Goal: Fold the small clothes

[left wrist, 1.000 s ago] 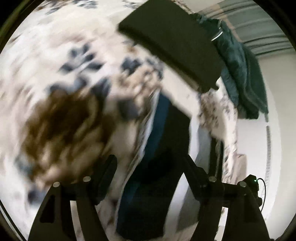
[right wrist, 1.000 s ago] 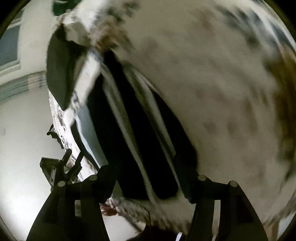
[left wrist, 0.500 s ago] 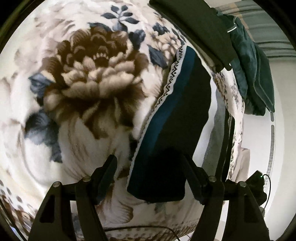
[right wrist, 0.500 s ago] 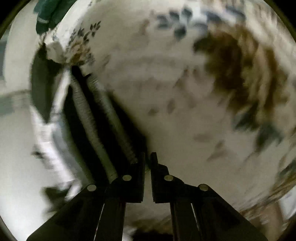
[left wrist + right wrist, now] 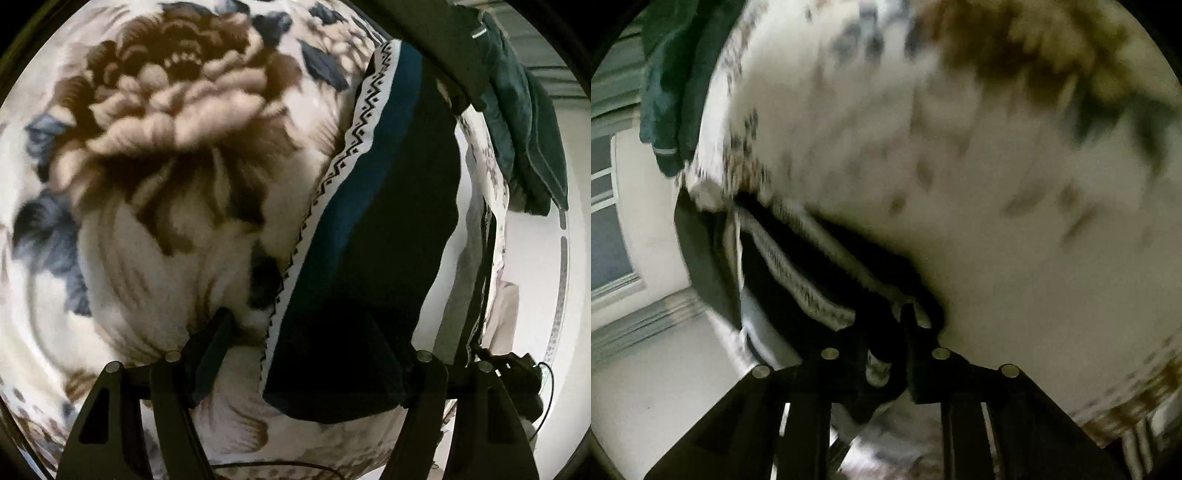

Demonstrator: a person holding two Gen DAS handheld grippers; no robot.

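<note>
A small dark garment [image 5: 373, 236] with a teal band and a white zigzag-patterned edge lies on the floral blanket [image 5: 155, 155]. My left gripper [image 5: 299, 343] is open, its fingers astride the garment's near end just above the cloth. In the right wrist view, my right gripper [image 5: 899, 343] is shut on the garment [image 5: 798, 266] at a near corner, with the white patterned edge bunched up to the jaws. That view is blurred.
A dark folded piece [image 5: 436, 44] lies at the far end of the garment. A dark green garment [image 5: 524, 122] hangs over the bed's edge; it also shows in the right wrist view [image 5: 672, 88]. Wall and window [image 5: 609, 229] lie beyond the bed's edge.
My right gripper closed and now holds the garment's corner. My left gripper stayed open and moved in lower over the garment's near end.
</note>
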